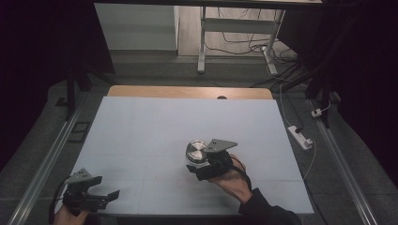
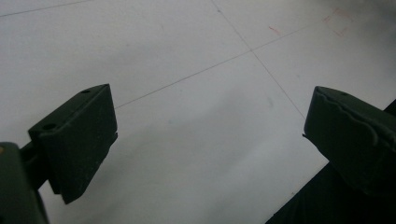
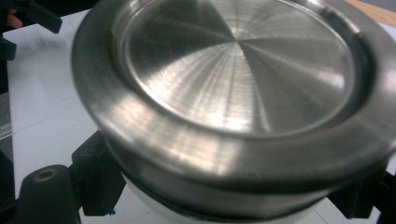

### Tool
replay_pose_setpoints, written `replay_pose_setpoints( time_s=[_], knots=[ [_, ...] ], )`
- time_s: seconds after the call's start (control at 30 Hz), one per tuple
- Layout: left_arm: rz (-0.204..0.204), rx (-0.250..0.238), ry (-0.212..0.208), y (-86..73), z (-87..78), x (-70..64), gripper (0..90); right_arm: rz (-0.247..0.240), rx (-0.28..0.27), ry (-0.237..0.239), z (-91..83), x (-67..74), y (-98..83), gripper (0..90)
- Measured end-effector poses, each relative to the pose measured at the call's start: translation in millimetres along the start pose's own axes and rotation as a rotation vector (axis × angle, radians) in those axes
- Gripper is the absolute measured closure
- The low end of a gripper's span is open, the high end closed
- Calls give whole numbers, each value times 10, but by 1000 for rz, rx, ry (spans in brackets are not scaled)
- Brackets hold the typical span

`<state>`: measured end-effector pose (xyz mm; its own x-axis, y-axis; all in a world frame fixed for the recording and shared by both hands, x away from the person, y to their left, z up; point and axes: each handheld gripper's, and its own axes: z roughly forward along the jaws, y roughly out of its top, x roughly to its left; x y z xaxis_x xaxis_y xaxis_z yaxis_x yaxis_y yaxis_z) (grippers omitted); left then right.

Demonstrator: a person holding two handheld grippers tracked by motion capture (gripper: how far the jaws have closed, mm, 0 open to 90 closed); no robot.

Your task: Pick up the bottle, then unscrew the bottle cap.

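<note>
**One jar in the right tongs, left tongs idling open**

At the near left corner of the tabletop (image 1: 141, 122), the left tongs (image 1: 107, 187) are hovering low with their jaws spread wide apart and nothing between them. The left gripper view is showing bare white surface in the gap, so this hand is likely just waiting, kept well clear of the work and close to the near edge.

Further right, near the middle of the tabletop, the right tongs (image 1: 199, 168) are clamping a jar (image 1: 196, 153) — a round container with a brushed steel lid (image 3: 233, 70) and a pale body beneath it. In the right gripper view the jaws are pressing on the body below the lid's rim, one on each side. That low hold is probably chosen so the lid stays free and the jar stays upright. Whether the jar's base is resting on the tabletop or is slightly lifted, I cannot tell.

Counting what is lying here: one jar, one lid on it, two tongs — one busy, one free — and one tabletop carrying nothing else.
</note>
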<state>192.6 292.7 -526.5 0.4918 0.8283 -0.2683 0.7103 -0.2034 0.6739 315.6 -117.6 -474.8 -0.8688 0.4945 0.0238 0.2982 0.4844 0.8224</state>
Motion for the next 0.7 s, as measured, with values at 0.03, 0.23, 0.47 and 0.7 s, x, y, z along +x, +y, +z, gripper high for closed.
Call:
replay_pose_setpoints(
  time_s=[0.03, 0.23, 0.47, 0.7],
  knots=[
    [0, 1, 0, 0, 1, 0, 36, -2, 0, 4, 7, 13, 7, 153],
    [-2, -4, 4, -1, -6, -4, 31, -15, -4, 26, 27, 84, 38, 153],
    [-17, -24, -21, 8, -9, 6, 0, -24, 0, 39, 34, 97, 44, 153],
    [55, -56, -61, 94, 30, -50, 0, -27, 3, 52, 28, 103, 44, 153]
  ],
)
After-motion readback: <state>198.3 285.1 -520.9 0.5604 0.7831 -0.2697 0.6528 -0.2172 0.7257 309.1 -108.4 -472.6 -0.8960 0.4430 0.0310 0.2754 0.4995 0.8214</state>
